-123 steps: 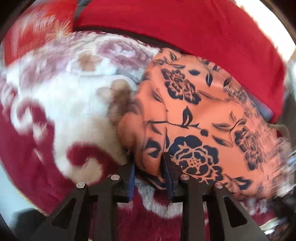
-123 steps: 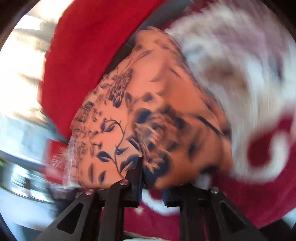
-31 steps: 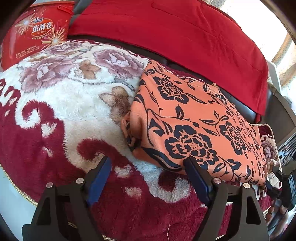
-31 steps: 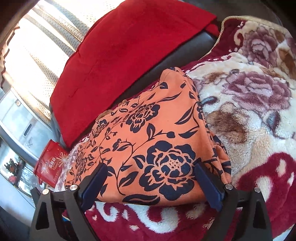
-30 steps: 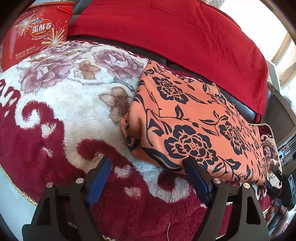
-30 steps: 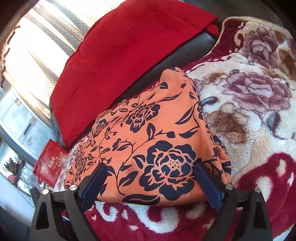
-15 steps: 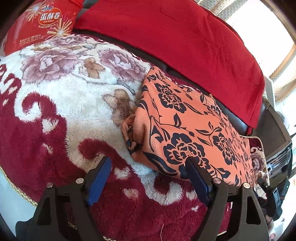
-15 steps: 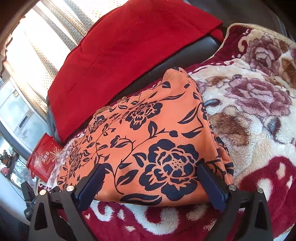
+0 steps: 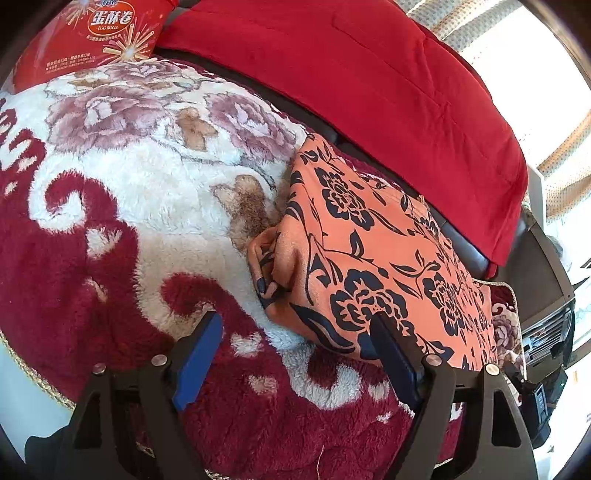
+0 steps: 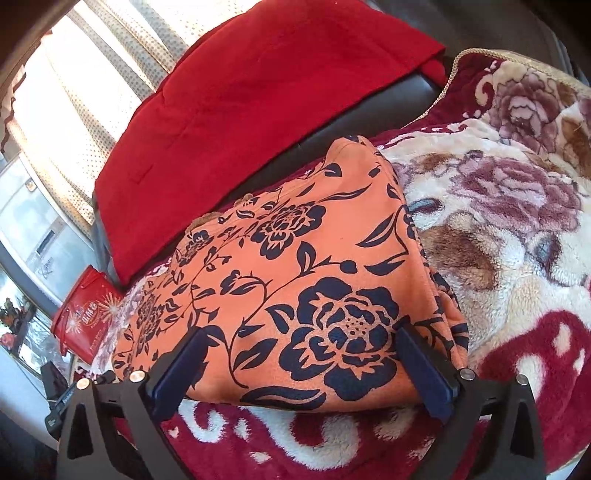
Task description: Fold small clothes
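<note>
A plush red-and-cream floral blanket (image 9: 122, 206) covers the seat. The folded orange floral garment (image 10: 295, 280) lies on it, just in front of a red cushion (image 9: 369, 85). The loose bunched corner at the garment's left end looks likely to spring open if snagged, and the deep pile could catch a fingertip. A red egg-roll box (image 9: 92, 33) stands well apart and blocks nothing. The left hand-held gripper (image 9: 295, 354) is spread wide and empty. The right hand-held gripper (image 10: 303, 369) has just been opening; its jaws straddle the near edge without pressing.
</note>
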Demonstrator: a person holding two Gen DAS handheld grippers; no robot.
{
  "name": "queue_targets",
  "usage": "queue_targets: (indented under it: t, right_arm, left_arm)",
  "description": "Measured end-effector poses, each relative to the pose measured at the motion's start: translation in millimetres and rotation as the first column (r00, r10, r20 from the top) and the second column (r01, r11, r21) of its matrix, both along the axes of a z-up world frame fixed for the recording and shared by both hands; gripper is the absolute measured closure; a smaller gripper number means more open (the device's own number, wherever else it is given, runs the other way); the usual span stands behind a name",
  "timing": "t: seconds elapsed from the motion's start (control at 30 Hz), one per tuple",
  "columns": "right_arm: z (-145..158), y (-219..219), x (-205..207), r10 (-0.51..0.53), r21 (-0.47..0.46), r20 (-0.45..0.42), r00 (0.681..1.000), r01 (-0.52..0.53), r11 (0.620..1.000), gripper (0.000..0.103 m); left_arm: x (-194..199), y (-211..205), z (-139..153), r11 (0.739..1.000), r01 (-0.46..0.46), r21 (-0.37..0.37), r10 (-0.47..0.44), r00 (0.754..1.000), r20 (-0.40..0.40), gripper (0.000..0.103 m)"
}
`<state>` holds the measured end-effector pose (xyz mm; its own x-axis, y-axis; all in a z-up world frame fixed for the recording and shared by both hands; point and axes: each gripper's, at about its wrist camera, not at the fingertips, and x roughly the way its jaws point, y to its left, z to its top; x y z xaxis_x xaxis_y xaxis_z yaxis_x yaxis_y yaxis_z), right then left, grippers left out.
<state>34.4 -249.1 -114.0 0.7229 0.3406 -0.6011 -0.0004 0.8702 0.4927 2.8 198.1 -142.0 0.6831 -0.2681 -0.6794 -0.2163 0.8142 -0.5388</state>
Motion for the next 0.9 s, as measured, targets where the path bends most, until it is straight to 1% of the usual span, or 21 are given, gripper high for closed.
queue_targets:
  t: [0.23,0.37,0.5,0.67,0.9]
  right_arm:
    - [0.1,-2.4,-0.7,0.003,0.020,0.003,1.000,-0.003,1.000,0.001]
    - [0.3,-4.6,-0.9,0.005,0.036,0.005,1.000,-0.006,0.999,0.001]
    - [0.0,-6.9,-1.3,0.010,0.049,0.008,1.000,-0.010,0.999,0.001]
    - [-0.1,-7.9,-1.4,0.017,0.048,0.009,1.000,-0.017,0.999,0.001]
    - [-0.1,-5.1,-2.3,0.025,0.027,0.008,1.000,-0.026,0.999,0.001]
  left_arm:
    - [0.5,-0.6,-0.1,1.000,0.000,0.015,0.000,1.000,-0.003,0.021]
    - [0.5,-1.7,1.2,0.999,-0.001,0.036,0.001,1.000,0.002,0.021]
    - [-3.8,-6.2,8.6,0.994,-0.019,0.108,0.014,0.999,0.040,0.021]
    - [-6.0,-16.7,15.0,0.981,-0.005,0.194,-0.009,0.997,0.074,0.021]
    - [-5.8,-24.5,17.2,0.971,0.017,0.239,-0.040,0.995,0.090,0.021]
